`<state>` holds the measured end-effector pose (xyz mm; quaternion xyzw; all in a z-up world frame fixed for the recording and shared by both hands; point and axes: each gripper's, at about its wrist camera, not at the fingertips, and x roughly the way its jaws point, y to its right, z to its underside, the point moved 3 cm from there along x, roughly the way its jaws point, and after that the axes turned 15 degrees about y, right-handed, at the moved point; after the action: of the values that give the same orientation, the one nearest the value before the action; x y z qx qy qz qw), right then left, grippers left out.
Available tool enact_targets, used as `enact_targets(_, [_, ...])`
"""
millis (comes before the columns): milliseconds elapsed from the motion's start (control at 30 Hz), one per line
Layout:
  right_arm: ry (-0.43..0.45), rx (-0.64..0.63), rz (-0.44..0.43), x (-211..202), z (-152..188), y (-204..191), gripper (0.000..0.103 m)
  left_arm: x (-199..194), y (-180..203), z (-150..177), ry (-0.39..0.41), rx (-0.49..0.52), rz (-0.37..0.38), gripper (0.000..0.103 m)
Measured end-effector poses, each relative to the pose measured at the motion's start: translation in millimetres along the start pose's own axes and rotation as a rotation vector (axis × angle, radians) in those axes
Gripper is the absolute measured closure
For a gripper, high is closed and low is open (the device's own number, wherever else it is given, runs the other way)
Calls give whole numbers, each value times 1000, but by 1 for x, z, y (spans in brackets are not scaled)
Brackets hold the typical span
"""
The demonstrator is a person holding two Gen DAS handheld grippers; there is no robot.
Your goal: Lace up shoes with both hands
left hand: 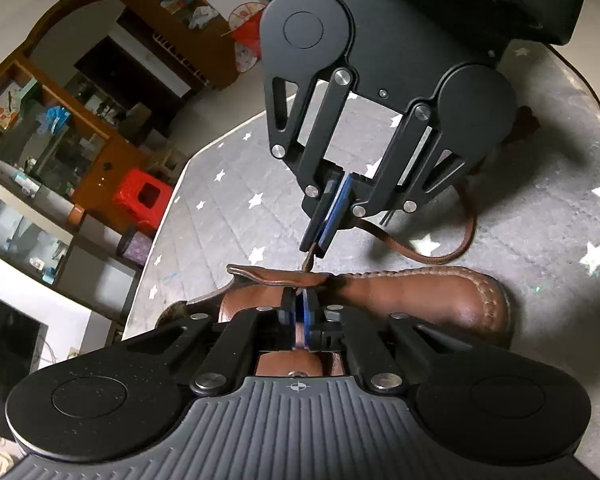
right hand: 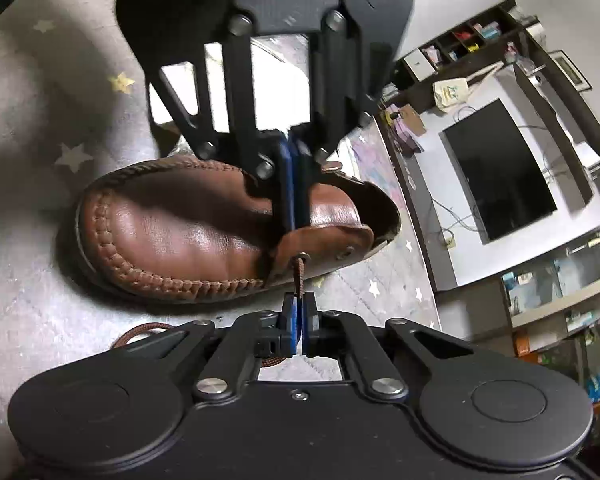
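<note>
**Inspector:** Where is the brown leather shoe [right hand: 172,232] lying?

**Observer:** It is resting on its sole on the grey star-printed mat [left hand: 228,216], between the two grippers. Seen from the right wrist's side, its toe is pointing left and its opening right.

**Inspector:** What is the left gripper [left hand: 300,312] doing?

**Observer:** It is reaching over the shoe from the far side. Its blue pads are closed, with no gap between them, and they are pinching the upper edge of the eyelet flap [right hand: 328,240].

**Inspector:** And the right gripper [right hand: 299,308]?

**Observer:** It is sitting on the near side, just beside the shoe's flank. Its pads are pressed together on the brown shoelace [right hand: 299,276], close to where the lace is coming out of the metal eyelet [right hand: 303,257]. The short stretch between eyelet and pads is running straight.

**Inspector:** Where is the rest of the lace going?

**Observer:** It is trailing behind the right gripper and curving in a loose loop over the mat, beside the shoe. I cannot tell where its other end is lying.
</note>
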<state>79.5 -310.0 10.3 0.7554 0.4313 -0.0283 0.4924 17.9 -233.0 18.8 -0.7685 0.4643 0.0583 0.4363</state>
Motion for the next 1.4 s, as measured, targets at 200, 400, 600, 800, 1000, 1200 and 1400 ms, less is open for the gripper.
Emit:
enact_targets(200, [4,-23,-6,0,-1,-1,101,7,-1,1,7,7,-13,84])
enact_targets(400, [11,-43,-10,-1,-2,-5,101,11,-2,1,20,-18,-2,97])
enact_targets(600, [9,-48,-1,-6,-4,-5,100,9,2,1,16,-61,-43,101])
enact_targets(800, [33,-37,27,-27,-18,-8,94,-3,2,0,-18,-92,-174,103])
enact_targets(1000, [82,-19,-17,-32,-37,-27,95,-21,-2,-1,-45,-108,-241,103])
enact_targets(1200, [66,10,12,-31,-37,-25,95,-30,7,-7,-29,-53,-215,103])
enact_targets(1400, [22,144,86,-27,-31,-5,94,-24,20,-7,-26,26,-149,101])
